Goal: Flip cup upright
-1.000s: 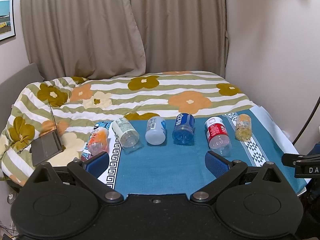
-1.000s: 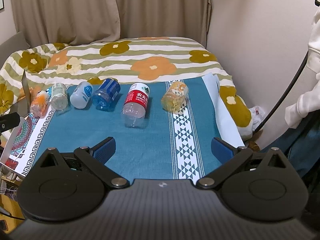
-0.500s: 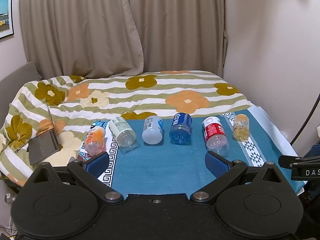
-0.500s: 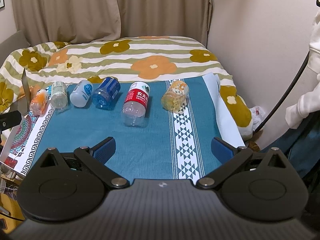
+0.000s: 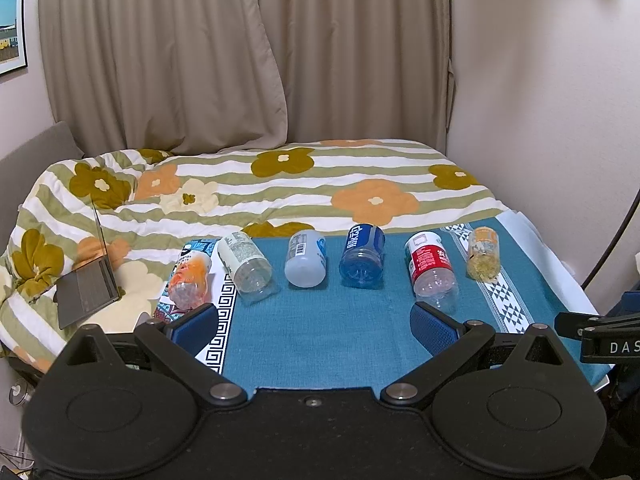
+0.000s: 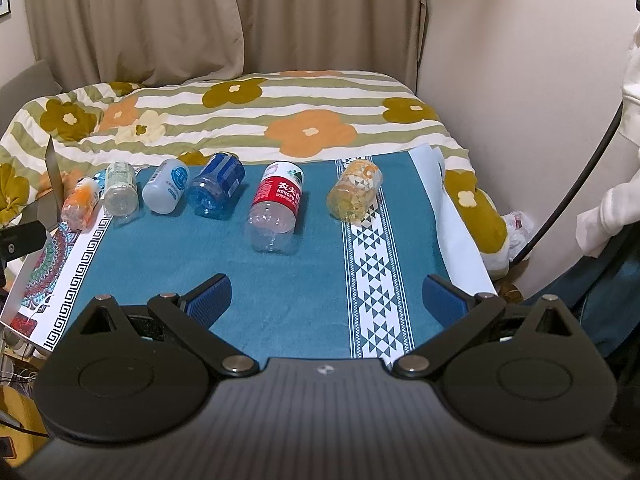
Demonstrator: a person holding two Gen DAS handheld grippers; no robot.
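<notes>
Six cut plastic bottle cups (image 5: 430,268) lie sideways, well ahead of both spread, empty hand-held grippers: left (image 5: 314,330), right (image 6: 326,300).

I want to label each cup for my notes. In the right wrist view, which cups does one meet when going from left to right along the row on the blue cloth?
orange cup → clear cup with pale label → white cup → blue cup → red-label cup → yellow patterned cup

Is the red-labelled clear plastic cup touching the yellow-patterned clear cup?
Apart. The right wrist view shows bare teal cloth between the red-labelled clear plastic cup and the yellow-patterned clear cup.
</notes>
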